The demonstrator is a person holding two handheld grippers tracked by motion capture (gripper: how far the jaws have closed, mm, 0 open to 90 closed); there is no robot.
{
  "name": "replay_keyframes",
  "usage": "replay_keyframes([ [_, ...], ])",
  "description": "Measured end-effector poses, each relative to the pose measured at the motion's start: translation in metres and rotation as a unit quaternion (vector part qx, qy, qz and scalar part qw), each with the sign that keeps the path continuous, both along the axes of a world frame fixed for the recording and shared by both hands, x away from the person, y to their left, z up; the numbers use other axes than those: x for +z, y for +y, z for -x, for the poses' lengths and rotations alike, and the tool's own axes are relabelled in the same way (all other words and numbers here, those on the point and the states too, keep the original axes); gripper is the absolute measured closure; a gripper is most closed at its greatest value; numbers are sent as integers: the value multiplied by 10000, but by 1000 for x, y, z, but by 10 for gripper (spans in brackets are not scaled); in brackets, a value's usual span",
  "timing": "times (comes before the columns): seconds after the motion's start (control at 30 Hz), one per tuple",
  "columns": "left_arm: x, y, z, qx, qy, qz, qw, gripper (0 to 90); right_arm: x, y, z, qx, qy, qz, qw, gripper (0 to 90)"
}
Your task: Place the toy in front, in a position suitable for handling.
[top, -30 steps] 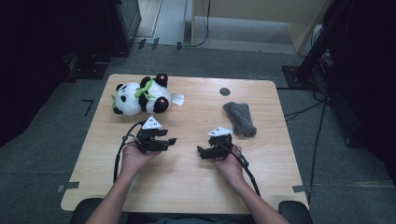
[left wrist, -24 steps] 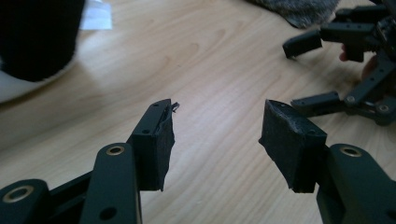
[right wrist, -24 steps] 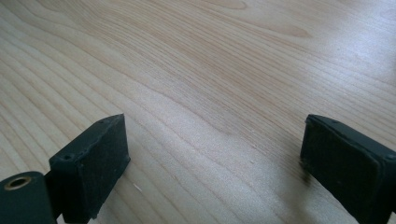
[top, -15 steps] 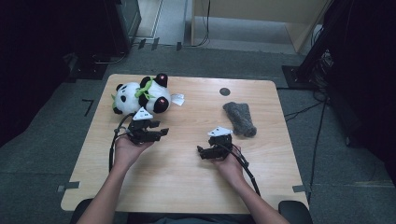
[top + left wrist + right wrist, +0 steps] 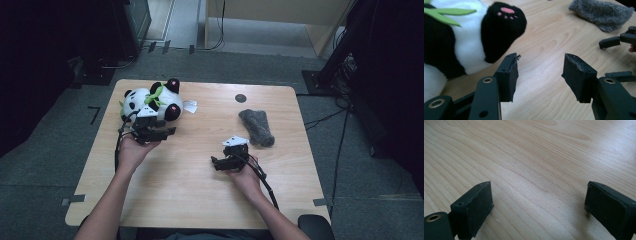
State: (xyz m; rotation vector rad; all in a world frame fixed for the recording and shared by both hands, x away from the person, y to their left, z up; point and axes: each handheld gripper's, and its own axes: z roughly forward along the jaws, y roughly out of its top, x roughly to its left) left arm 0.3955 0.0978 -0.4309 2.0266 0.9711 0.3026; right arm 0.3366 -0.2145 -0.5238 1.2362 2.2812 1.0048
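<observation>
The black-and-white plush panda toy with green leaf trim (image 5: 150,101) lay on its side near the far left corner of the pale wooden desk (image 5: 200,200). The left gripper (image 5: 167,132) hovered just in front of the panda, on the person's side of it, its jaws spread wide with nothing between them. In the left gripper view the panda's black paw with pink pads (image 5: 503,27) sat just beyond and to the left of the nearer jaw, close to it but not touching. A small white tag (image 5: 189,105) lay on the desk just to the right of the panda. A grey fuzzy cloth piece (image 5: 256,127) rested well to the right of the panda. The right gripper (image 5: 216,162) was held well apart from the panda, to its right and nearer the person, jaws wide apart over bare wood, gripping nothing
</observation>
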Motion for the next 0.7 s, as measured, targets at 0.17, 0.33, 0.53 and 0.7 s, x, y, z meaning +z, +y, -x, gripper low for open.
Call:
replay_keyframes([
  [0.17,8,7,-10,123,-16,60,9999,436,0,0,0,54,6,1,10000,81],
  [0.33,12,12,-15,184,28,203,9996,432,0,0,-1,83,10,0,10000,81],
  [0.53,18,18,-21,302,-45,125,9995,422,0,0,-3,121,12,2,9999,81],
  [0.7,22,26,-27,408,-128,124,9990,418,0,0,-3,127,11,0,9999,81],
])
